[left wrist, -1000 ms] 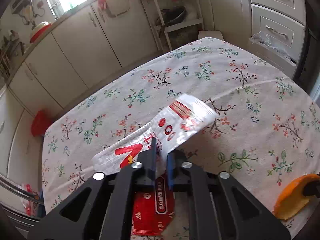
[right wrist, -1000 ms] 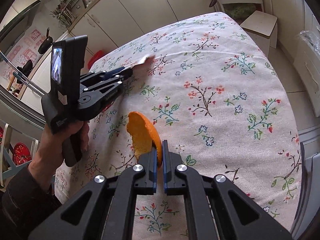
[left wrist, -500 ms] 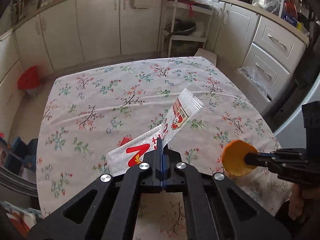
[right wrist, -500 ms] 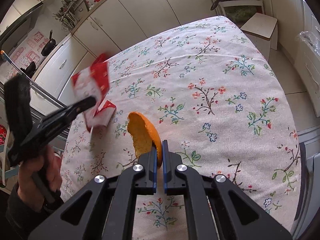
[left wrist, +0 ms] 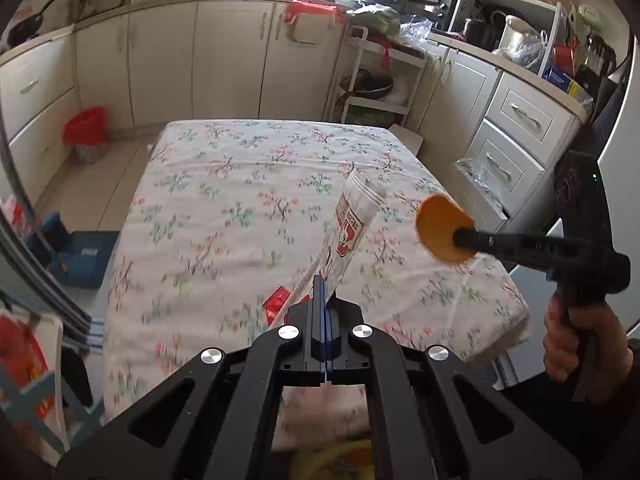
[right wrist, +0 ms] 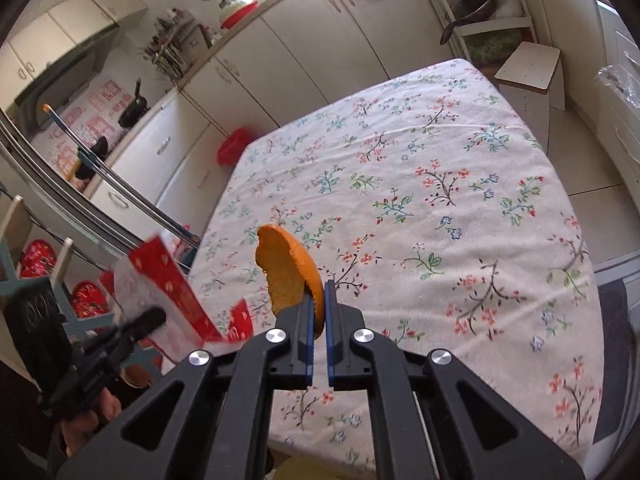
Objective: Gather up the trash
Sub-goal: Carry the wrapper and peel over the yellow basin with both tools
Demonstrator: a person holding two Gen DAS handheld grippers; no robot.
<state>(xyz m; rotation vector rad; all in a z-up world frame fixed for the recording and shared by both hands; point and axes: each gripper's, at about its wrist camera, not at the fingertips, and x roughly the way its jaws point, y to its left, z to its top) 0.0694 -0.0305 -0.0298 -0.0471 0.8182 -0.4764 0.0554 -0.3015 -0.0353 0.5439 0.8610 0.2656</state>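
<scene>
My left gripper (left wrist: 322, 280) is shut on a crinkled white and red snack wrapper (left wrist: 354, 216), which sticks up and away from the jaws above the floral tablecloth (left wrist: 224, 208). A red part of the wrapper (left wrist: 276, 300) shows just left of the fingers. In the right wrist view the wrapper (right wrist: 160, 276) hangs at the lower left, off the table's near-left corner, with the left gripper (right wrist: 154, 316) under it. My right gripper (right wrist: 318, 292) is shut on a curved orange peel (right wrist: 286, 268), held above the cloth. In the left wrist view the right gripper (left wrist: 460, 236) and the peel (left wrist: 436, 228) are on the right.
A red bin (left wrist: 84, 128) stands on the floor by the white cabinets. A blue box (left wrist: 84, 252) lies on the floor left of the table. A small stool (right wrist: 528, 72) and a wire rack (left wrist: 376, 84) are beyond the far end. Metal rails (right wrist: 100, 184) run along the left.
The left gripper has closed on the wrapper, lifted it off the cloth and swung it back past the table's near-left side. The right gripper has risen a little with the peel.
</scene>
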